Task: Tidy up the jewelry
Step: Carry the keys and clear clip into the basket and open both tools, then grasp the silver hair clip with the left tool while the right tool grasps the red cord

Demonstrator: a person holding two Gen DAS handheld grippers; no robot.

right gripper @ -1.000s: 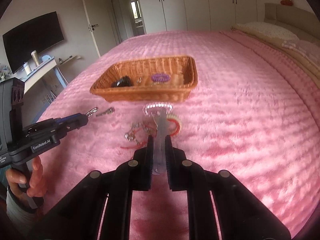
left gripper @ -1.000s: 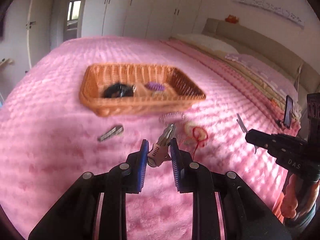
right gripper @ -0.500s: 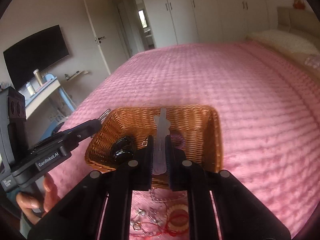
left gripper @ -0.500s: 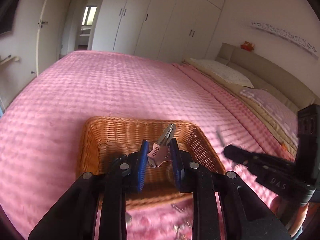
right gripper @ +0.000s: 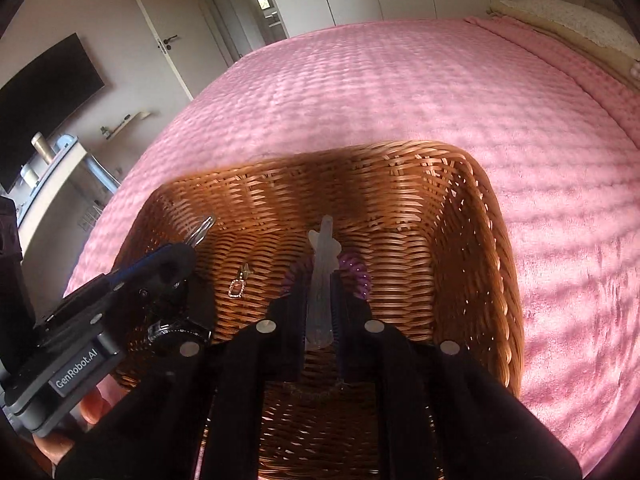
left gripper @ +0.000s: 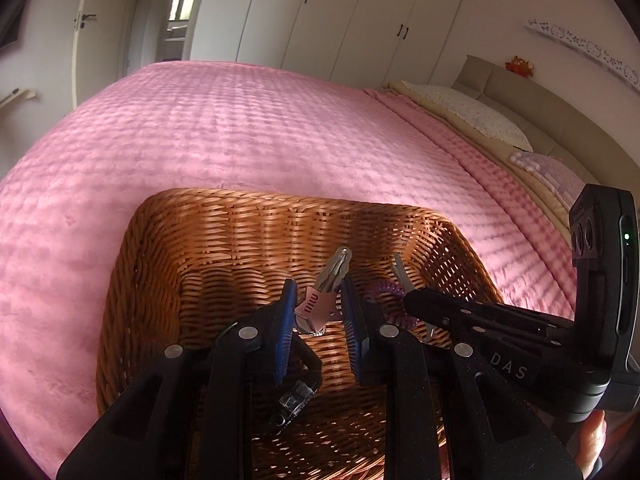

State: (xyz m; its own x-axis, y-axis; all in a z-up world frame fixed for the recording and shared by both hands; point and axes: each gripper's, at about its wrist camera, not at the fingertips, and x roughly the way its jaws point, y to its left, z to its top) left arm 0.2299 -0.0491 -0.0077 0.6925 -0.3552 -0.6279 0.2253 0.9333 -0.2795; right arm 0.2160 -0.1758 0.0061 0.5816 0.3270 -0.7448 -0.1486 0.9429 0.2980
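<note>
Two handheld grippers are hovering side by side over a brown wicker basket [left gripper: 168, 264] that is sitting on a bed covered with a pink quilted bedspread [left gripper: 248, 132]. In the left wrist view, the left gripper [left gripper: 318, 308] is pinching a pink and silver hair clip [left gripper: 320, 300] between its blue-padded jaws, with the clip's metal tip pointing up and away over the basket's interior. To its right in that view, the right gripper [left gripper: 400, 280] is reaching in at an angle, above a purple spiral hair tie [left gripper: 386, 292] that is lying on the basket floor. In the right wrist view, the right gripper [right gripper: 320, 304] is holding a pale translucent hair clip [right gripper: 322, 280] upright, its jaws pressed nearly together on the clip's lower part. The purple spiral hair tie [right gripper: 356, 274] is showing just behind that clip. A small sparkling earring [right gripper: 239, 283] is resting on the basket's woven floor, left of the clip. A black round item [right gripper: 176, 332] is lying at the basket's near left corner, partly hidden by the left gripper [right gripper: 200, 232]; what it is cannot be told. Beyond the bed, white wardrobe doors [left gripper: 320, 16] are lining the far wall, and pillows [left gripper: 468, 112] are lying at the head of the bed.
</note>
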